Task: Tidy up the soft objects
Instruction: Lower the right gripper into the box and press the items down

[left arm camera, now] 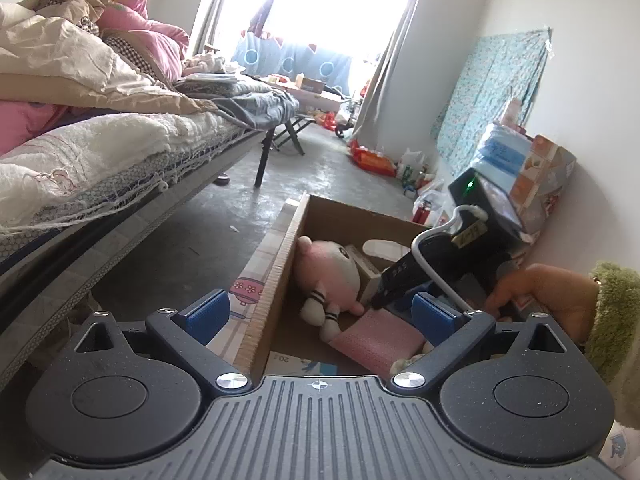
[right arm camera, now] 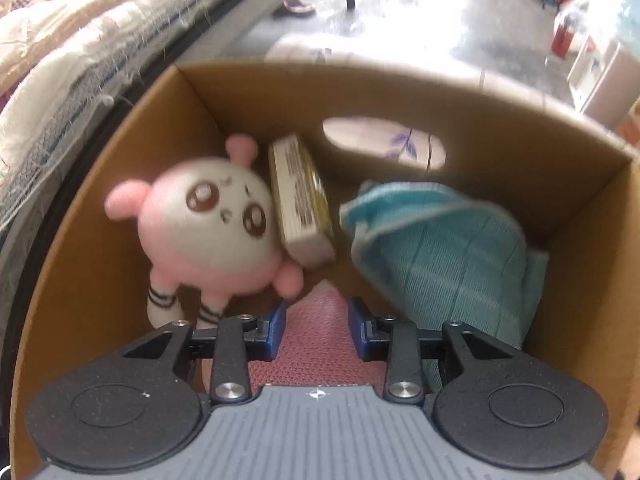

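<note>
Grey concrete floor (left arm camera: 320, 164), white walls (left arm camera: 448, 40) — a bright curtained window (left arm camera: 328, 0) glares beyond the cluttered bed (left arm camera: 120, 136).

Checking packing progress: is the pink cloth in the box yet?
In: the pink cloth, gripped by the right claw, sits within the box walls.

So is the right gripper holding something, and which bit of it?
Yes. The right gripper pinches the pink cloth by its edge, down inside the box. The left gripper is open and holds nothing.
</note>
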`<state>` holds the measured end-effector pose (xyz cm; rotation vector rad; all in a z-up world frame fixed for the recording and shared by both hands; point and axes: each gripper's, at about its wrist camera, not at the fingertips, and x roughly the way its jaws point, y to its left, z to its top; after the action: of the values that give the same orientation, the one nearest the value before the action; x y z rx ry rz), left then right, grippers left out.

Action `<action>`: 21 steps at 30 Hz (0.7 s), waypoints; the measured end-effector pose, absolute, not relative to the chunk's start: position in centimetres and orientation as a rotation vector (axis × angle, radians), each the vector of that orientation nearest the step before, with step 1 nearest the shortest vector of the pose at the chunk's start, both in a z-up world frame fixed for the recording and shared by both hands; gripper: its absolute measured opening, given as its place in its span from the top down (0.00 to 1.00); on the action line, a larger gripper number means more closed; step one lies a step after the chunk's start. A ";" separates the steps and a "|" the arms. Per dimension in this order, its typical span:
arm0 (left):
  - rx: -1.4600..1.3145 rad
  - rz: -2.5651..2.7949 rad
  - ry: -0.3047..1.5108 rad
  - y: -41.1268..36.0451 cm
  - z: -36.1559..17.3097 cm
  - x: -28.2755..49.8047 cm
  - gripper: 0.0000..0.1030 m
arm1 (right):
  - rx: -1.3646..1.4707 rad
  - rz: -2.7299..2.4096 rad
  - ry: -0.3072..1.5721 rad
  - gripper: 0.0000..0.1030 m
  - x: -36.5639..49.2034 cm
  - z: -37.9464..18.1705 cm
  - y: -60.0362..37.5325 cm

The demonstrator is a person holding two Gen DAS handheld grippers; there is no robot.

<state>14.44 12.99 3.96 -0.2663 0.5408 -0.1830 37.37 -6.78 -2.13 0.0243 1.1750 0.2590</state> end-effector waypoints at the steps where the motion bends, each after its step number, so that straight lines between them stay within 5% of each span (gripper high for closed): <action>1: -0.267 -0.179 0.542 13.1 3.9 14.4 0.05 | 0.018 0.256 1.153 0.65 37.3 -1.6 -6.7; 7: -0.281 -0.143 0.534 14.1 4.1 14.4 0.03 | 0.034 0.297 1.072 0.63 35.9 1.6 -6.8; 12: -0.279 -0.128 0.516 14.2 4.8 13.7 0.01 | 0.092 0.362 0.950 0.52 32.1 6.0 -8.3; 21: -0.256 -0.158 0.506 12.6 6.8 11.6 0.00 | 0.128 0.468 0.604 0.02 19.4 13.3 -13.1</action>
<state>11.58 12.59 6.83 -0.2556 0.5057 -0.1578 19.41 -13.08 13.30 0.1275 0.6043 0.4681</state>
